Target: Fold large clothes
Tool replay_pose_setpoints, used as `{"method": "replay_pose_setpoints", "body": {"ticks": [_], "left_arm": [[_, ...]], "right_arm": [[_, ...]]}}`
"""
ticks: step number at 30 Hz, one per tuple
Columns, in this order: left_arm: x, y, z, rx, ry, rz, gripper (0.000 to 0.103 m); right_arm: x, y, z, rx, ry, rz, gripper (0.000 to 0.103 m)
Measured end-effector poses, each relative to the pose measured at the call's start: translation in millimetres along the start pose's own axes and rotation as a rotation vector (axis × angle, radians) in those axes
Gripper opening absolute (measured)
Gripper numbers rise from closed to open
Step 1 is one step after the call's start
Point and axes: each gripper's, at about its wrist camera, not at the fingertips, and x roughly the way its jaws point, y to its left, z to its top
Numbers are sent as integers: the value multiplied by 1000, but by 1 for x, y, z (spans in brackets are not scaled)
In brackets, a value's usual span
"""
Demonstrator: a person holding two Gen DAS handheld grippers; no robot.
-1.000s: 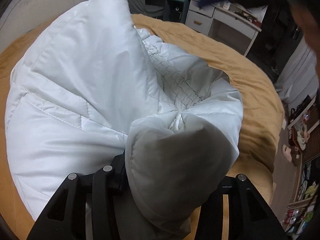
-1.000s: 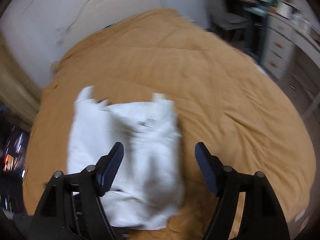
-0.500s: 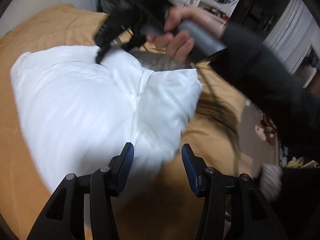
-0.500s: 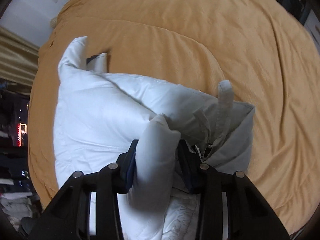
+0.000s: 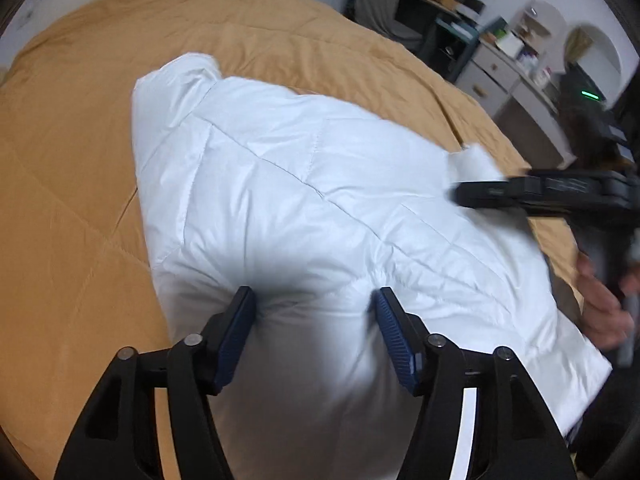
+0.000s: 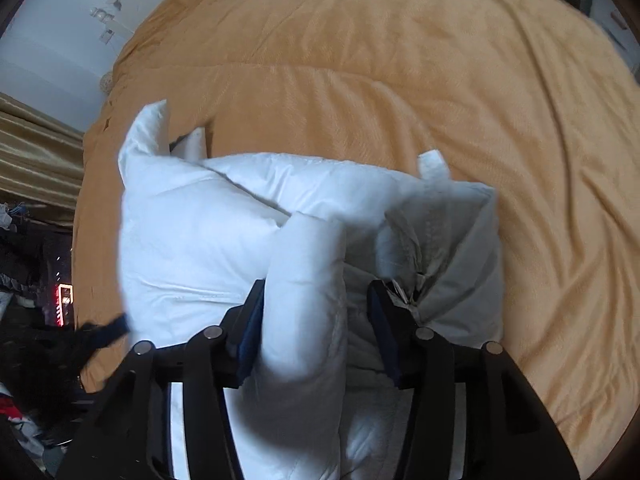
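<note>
White padded jacket (image 5: pixel 320 208) lies bunched on the mustard bedspread (image 5: pixel 80 200), w/ desk clutter beyond the bedspread's far edge. L gripper (image 5: pixel 314 312) over the jacket's near edge, jaws just been opening, parted, fabric between but not pinched. R gripper (image 6: pixel 316 308): jaws just been opening, a rolled fold (image 6: pixel 306 280) between; can't tell if still clamped.

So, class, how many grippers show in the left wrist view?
2. The left gripper at the bottom, jaws just opening, the white jacket bulging between them; the right gripper at the right edge, jaws also just opening, a jacket fold between them.
</note>
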Motion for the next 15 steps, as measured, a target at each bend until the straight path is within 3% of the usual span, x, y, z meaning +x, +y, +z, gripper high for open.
{"method": "replay_pose_setpoints", "body": {"ticks": [4, 5, 7, 9, 11, 12, 14, 15], "left_arm": [[2, -2, -8, 3, -9, 13, 64], [2, -2, -9, 0, -10, 16, 64], [2, -9, -14, -3, -10, 24, 64], [4, -12, -13, -3, -9, 30, 64], [2, -5, -10, -2, -5, 32, 65], [5, -5, -5, 0, -3, 37, 67], [8, -9, 6, 14, -7, 21, 68], [6, -8, 9, 15, -8, 20, 68]], "right_arm": [[-82, 24, -50, -81, -253, -51, 56], [-106, 34, -71, -119, -327, -16, 58], [-137, 53, -111, -202, -393, 91, 61], [-146, 63, -147, -258, -399, 183, 61], [-129, 65, -173, -315, -344, 197, 61], [-113, 60, -181, -321, -305, 181, 61], [-63, 38, -190, -278, -187, 64, 59], [-45, 24, -193, -260, -180, 61, 59]]}}
